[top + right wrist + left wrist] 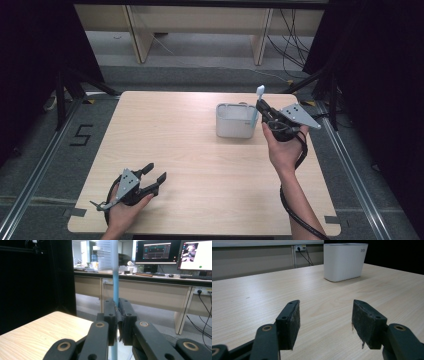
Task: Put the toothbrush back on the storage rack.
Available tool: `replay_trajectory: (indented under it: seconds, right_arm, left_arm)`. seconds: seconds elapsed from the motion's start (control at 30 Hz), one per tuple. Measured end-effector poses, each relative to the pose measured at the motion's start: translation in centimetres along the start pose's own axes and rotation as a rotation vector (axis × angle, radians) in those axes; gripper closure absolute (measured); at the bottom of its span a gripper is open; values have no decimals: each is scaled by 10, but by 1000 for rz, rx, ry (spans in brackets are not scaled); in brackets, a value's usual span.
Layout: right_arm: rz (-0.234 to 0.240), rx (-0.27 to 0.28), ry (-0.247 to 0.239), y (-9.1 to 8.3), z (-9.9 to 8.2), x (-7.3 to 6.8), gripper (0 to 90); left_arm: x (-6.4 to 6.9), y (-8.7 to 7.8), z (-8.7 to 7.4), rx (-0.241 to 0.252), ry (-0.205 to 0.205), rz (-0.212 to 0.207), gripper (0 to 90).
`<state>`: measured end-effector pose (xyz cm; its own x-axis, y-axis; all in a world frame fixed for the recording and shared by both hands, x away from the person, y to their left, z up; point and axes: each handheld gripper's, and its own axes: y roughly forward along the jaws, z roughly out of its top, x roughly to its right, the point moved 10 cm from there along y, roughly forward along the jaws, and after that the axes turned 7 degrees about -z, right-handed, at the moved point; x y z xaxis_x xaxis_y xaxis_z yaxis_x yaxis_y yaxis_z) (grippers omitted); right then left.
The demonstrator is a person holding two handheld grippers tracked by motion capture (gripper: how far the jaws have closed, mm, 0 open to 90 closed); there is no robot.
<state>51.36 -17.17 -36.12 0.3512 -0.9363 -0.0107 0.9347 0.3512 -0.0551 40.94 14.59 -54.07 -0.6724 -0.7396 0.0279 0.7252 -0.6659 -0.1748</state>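
white tub (235, 121) beside toothbrush (256, 109), wooden table (200, 165)

Left gripper (325, 322) jaws apart, nothing between pads. White container (344, 261) upright on wooden table (262, 295), well ahead.

The table (200, 165) carries one container (235, 121), which stands upright on its far right part, well back from the near edge. The right gripper (261, 111) is positioned just to the right of the container, raised above the table surface, with a toothbrush (256, 107) clamped between its jaws. The toothbrush stands roughly upright, head at the top, beside the container's right wall. The left gripper (154, 174) rests near the table's near left corner, well apart from the container, jaws directed toward it. Behind the table stands a desk (200, 25).
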Motion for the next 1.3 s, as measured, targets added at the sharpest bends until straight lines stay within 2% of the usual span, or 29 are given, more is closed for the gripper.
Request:
replay_trajectory:
  seconds: [0.1,0.13,0.2,0.27,0.3,0.57,0.63,0.87,1.3]
  right_arm:
    - [1,-1,0,1,1,1,860]
    - [-1,-7,13,1,1,0,860]
    - [5,7,-10,4,4,2,860]
    - [4,0,3,4,3,1,860]
    - [-11,9,-3,5,5,3,860]
    - [-15,24,-6,12,11,8,860]
    - [-9,16,8,13,11,7,860]
    - [-38,16,12,20,12,14,860]
    - [-61,17,21,34,13,23,860]
  left_arm:
    - [0,0,0,1,1,0,392]
    - [0,0,0,0,0,0,392]
    - [0,0,0,1,0,0,392]
    - [0,0,0,1,0,-1,392]
    - [0,0,0,1,-1,0,392]
    - [0,0,0,3,-4,-1,391]
    - [0,0,0,3,-4,-1,391]
    - [0,0,0,5,-6,-1,391]
    - [0,0,0,7,-10,-1,390]
